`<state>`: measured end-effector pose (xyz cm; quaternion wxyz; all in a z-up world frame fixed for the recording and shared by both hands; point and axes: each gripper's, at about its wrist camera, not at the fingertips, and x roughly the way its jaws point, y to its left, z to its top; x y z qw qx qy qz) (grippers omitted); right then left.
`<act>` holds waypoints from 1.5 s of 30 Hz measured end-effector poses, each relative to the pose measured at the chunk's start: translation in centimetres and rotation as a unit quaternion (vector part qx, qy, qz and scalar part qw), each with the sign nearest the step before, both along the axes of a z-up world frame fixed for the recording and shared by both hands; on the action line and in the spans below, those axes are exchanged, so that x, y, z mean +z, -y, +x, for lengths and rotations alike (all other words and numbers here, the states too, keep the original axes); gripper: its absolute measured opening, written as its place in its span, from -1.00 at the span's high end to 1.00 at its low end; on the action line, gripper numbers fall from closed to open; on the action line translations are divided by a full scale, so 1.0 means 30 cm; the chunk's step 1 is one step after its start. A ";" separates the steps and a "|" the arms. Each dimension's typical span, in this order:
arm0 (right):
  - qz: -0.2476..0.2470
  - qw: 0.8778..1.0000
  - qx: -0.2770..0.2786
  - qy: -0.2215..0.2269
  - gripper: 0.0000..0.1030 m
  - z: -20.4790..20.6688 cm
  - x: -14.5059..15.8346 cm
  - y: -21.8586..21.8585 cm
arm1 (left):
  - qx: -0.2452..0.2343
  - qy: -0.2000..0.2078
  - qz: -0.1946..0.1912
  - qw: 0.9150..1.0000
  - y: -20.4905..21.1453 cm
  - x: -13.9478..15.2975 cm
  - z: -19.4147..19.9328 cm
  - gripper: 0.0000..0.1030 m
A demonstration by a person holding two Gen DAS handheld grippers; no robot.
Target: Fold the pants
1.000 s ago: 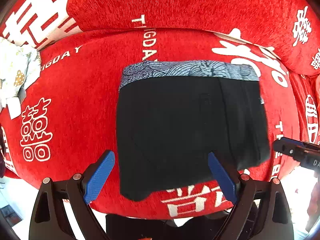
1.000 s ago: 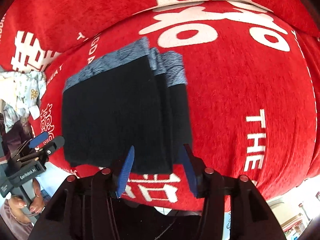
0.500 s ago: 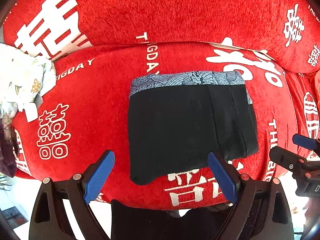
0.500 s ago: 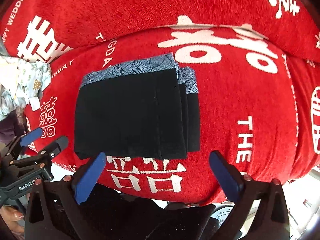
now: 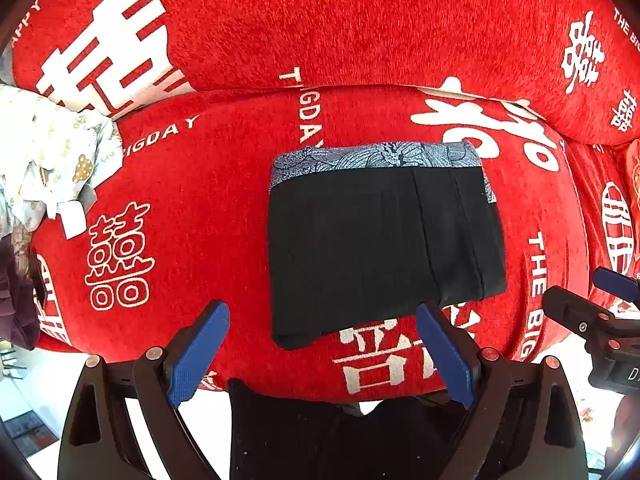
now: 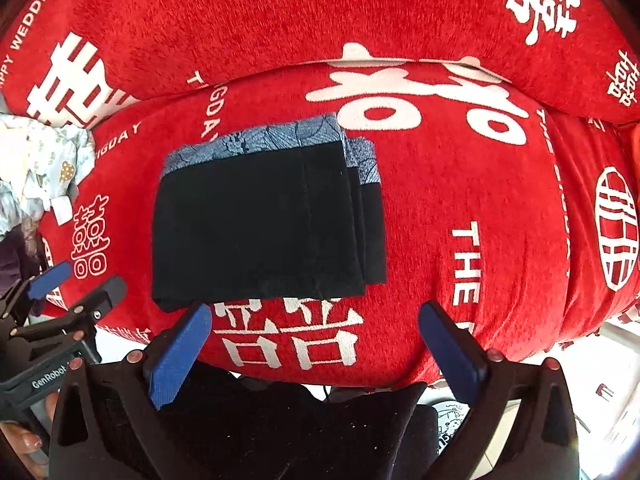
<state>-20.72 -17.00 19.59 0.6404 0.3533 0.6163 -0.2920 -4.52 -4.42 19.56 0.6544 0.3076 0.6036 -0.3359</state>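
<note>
Black pants point(image 5: 380, 248) with a blue-grey patterned waistband lie folded into a flat rectangle on the red sofa seat point(image 5: 192, 200); they also show in the right wrist view point(image 6: 264, 220). My left gripper point(image 5: 320, 354) is open and empty, held back just off the seat's front edge below the pants. My right gripper point(image 6: 316, 354) is open and empty too, just off the front edge and right of the pants' near corner. Each gripper shows in the other's view, the right one point(image 5: 592, 316) and the left one point(image 6: 60, 304).
A red back cushion point(image 5: 320, 24) with white lettering rises behind the seat. A pale patterned garment point(image 5: 52, 160) lies bunched at the seat's left end. Dark cloth point(image 5: 304, 432) hangs below the front edge.
My right gripper has opened, let go of the pants' near edge and drawn back. My left gripper has also drawn back, staying open. The folded pants lie still.
</note>
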 end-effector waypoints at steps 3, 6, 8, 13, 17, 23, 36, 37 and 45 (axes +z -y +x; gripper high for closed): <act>-0.002 1.000 0.006 0.000 -1.00 0.017 0.013 -0.007 | -0.001 0.002 -0.002 1.000 -0.004 0.015 0.005 -0.84; -0.008 1.000 0.013 -0.004 -1.00 0.034 0.021 -0.016 | -0.005 0.007 -0.001 1.000 -0.006 0.024 0.009 -0.84; -0.012 1.000 0.017 -0.007 -1.00 0.042 0.025 -0.020 | -0.007 0.010 -0.002 1.000 -0.008 0.030 0.012 -0.84; -0.030 0.999 0.029 -0.017 -1.00 0.060 0.041 -0.034 | -0.010 0.014 -0.001 1.000 -0.013 0.038 0.024 -0.84; -0.037 0.999 0.031 -0.018 -1.00 0.063 0.050 -0.038 | -0.017 0.020 0.002 1.000 -0.012 0.043 0.023 -0.84; -0.039 0.998 0.038 -0.021 -1.00 0.071 0.052 -0.040 | -0.022 0.027 0.004 0.999 -0.008 0.048 0.026 -0.84; -0.040 0.998 0.035 -0.022 -1.00 0.076 0.050 -0.034 | -0.026 0.033 0.009 0.999 -0.003 0.052 0.026 -0.84; -0.040 0.998 0.035 -0.022 -1.00 0.076 0.051 -0.034 | -0.025 0.033 0.009 0.999 -0.004 0.054 0.026 -0.84; -0.038 0.999 0.030 -0.023 -1.00 0.073 0.045 -0.034 | -0.018 0.034 0.009 0.999 -0.009 0.061 0.031 -0.84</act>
